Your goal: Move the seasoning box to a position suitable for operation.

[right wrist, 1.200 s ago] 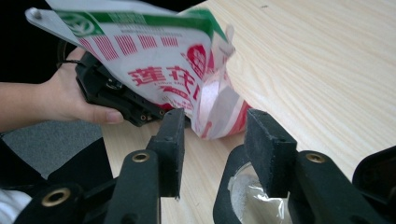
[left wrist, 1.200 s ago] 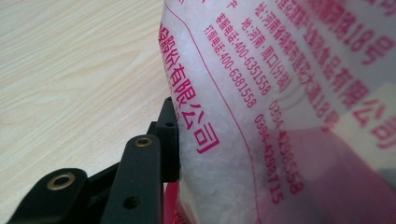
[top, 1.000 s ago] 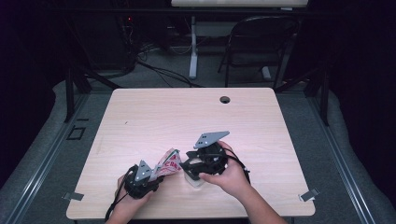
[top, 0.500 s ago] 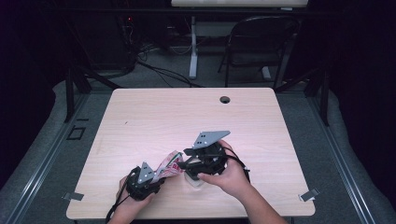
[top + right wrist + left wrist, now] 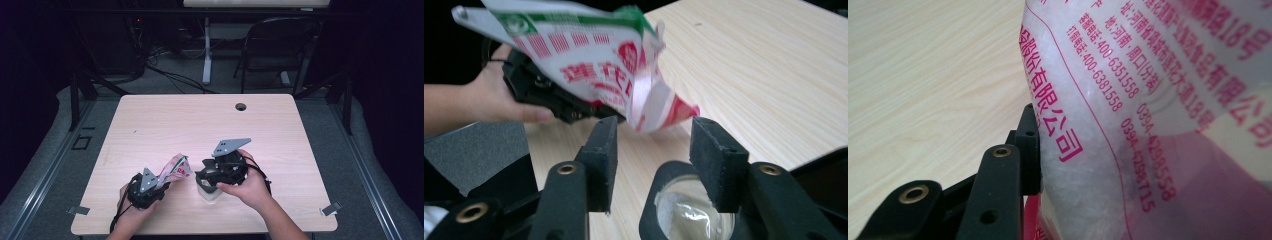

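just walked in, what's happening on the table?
A person works two handheld grippers at a wooden table. The left gripper is clamped on a printed plastic bag of white granules, tipped toward a small clear cup under the right gripper. The right gripper's fingers stand apart with nothing between them and have just closed a little. Looks like pouring; no stream is visible.

I see light wood table (image 5: 165, 120), round cable hole (image 5: 241, 106) near far edge at 12 o'clock. Clear cup (image 5: 210, 192) stands on top near front edge, 6 o'clock, white grains inside.
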